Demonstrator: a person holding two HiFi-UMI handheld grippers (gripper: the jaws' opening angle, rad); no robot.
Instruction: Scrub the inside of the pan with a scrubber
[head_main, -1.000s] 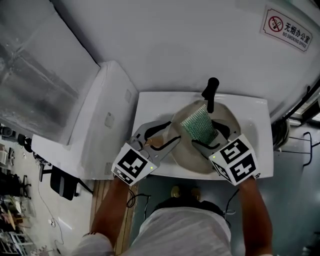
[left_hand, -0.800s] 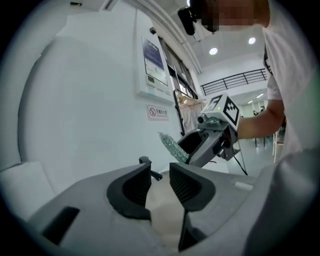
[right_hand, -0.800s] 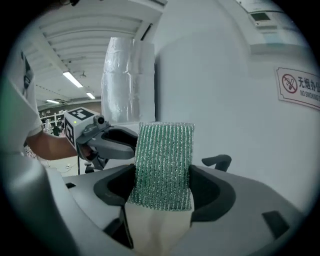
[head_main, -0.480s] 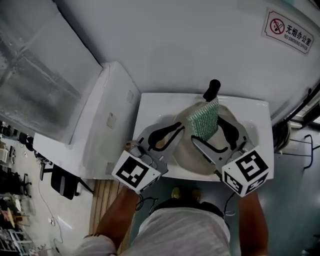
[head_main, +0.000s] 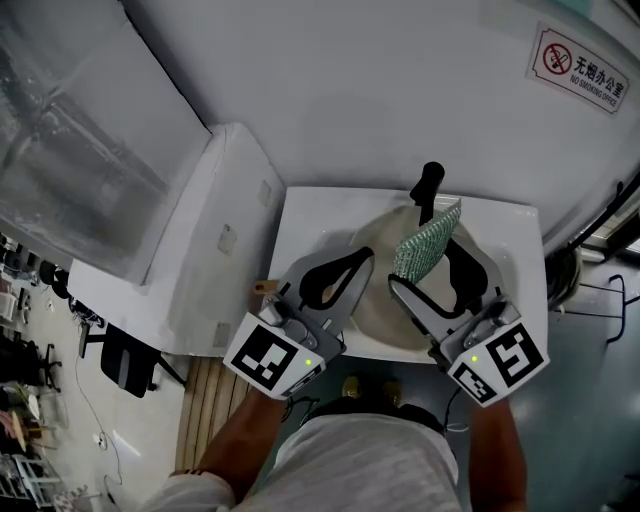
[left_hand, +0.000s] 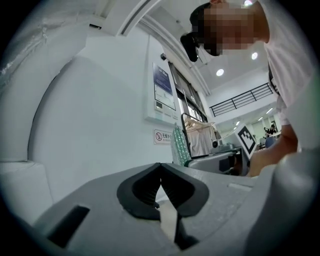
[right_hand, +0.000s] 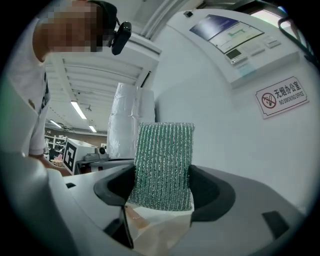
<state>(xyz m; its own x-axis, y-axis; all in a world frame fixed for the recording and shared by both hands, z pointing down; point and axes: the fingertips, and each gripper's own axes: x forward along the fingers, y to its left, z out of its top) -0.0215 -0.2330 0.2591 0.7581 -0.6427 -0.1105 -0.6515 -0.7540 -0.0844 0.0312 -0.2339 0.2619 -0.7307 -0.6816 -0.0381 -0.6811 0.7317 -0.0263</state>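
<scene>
- left gripper: clenched on nothing. jaws meet tip to tip with only air between the pads. a second ago they stood wide apart over the left side of the pan. its own view now shows wall and ceiling, not the pan, so it is tipped upward.
- right gripper: grasping the scrubber, as it did a second ago. pads press both long edges of the green mesh pad, which stands upright out of the jaws. its view also shows wall and ceiling, not the pan.
- scrubber, position: at the far right of the pan, just beside the handle. a second ago it sat further left and lower, over the middle of the bowl. whether it touches the pan wall now cannot be told.
- pan: pale bowl in the sink, black handle pointing far. its inside shows bare between the two grippers, and nothing holds the pan.
- small brown item: on the sink's near-left rim, too small to identify.
- wall sign: no-smoking notice, far right.
- reading for the task: the scrubber looks lifted toward the rim, so a stroke appears paused or finished. with the left jaws shut on nothing, the pan is unsteadied. the scrubber must come back down into the bowl for scrubbing to go on.
</scene>
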